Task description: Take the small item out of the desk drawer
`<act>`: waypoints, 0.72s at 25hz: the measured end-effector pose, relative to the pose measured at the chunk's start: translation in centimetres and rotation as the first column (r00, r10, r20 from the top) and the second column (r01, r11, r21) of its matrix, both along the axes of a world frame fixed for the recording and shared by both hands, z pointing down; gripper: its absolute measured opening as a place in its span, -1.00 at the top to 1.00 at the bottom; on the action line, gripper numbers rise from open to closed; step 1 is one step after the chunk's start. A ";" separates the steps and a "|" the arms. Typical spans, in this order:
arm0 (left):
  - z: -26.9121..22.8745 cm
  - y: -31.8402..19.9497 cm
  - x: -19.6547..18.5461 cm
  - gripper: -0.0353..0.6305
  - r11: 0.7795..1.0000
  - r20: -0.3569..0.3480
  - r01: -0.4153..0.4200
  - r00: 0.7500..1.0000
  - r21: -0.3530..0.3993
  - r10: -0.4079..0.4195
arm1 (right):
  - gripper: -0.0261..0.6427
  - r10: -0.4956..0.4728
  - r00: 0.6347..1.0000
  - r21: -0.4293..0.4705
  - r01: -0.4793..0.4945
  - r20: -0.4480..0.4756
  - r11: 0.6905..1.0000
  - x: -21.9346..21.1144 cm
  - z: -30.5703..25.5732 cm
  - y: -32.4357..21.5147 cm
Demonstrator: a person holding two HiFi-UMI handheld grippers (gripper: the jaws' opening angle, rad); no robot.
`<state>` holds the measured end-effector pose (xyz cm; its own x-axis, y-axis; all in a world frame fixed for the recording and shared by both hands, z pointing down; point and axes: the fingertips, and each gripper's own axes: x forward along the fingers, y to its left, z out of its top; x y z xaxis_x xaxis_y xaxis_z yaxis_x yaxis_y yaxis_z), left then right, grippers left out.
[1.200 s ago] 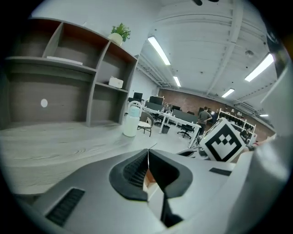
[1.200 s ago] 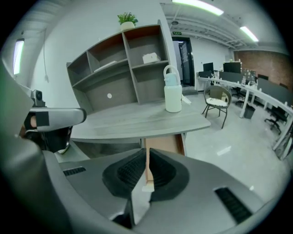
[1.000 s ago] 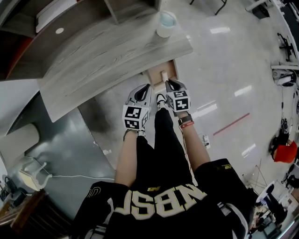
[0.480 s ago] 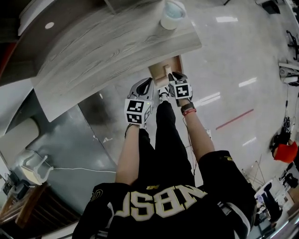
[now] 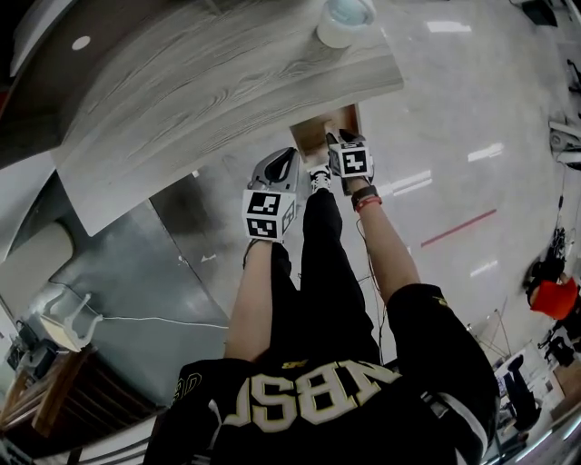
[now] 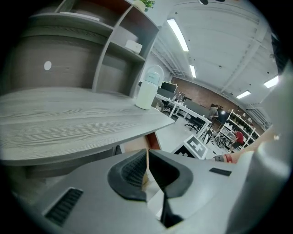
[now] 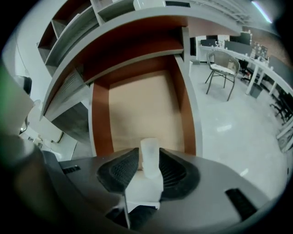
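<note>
**Hand-held grippers, pose.**
- Right hand-held gripper (image 7: 149,161): arm stretched forward, pointing steeply down into the open drawer (image 5: 311,138). Jaws are apart and have just been opening. The small item (image 7: 149,147) stands between the pads, which do not appear to press on it.
- Left hand-held gripper (image 6: 147,153): at 8 o'clock of the right one in the head view, outside the drawer and pointing less steeply down. Jaw tips are together with nothing between them.

**Task item.** A pale, translucent, upright cylinder. It stands on the drawer's tan floor near the front edge, between the red-brown side walls.

**Change from earlier frames.** In the head view both hand-held grippers have shifted toward 12 o'clock. The right one now lies over the drawer mouth rather than short of it.

**Surroundings.**
- Grey wood-grain surface (image 5: 209,82), its edge overhanging the drawer's rear at 12 o'clock of the item.
- White container (image 5: 343,20) at the corner of the surface.
- Shelving (image 6: 119,50) behind the surface.
- Chair (image 7: 222,68) at 2 o'clock in the right gripper view, on the glossy floor (image 5: 454,118).
</note>
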<state>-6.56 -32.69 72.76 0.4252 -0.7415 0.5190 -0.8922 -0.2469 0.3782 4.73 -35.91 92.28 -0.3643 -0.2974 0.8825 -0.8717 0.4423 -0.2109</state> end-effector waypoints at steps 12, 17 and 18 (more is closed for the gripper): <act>2.5 0.7 -0.6 0.85 0.998 0.011 0.025 1.000 -0.050 -0.025 | 0.46 -0.053 0.998 -0.019 0.052 -0.042 0.998 -0.4 3.4 -1.3; 2.4 0.7 -0.8 0.85 0.998 0.007 0.035 0.999 -0.051 -0.035 | 0.55 -0.061 0.997 -0.017 0.060 -0.050 0.998 -0.4 2.9 -0.9; 2.2 0.7 -0.8 0.85 0.998 0.006 0.035 0.999 -0.049 -0.035 | 0.55 -0.063 0.997 -0.010 0.062 -0.048 0.998 -0.4 2.9 -0.8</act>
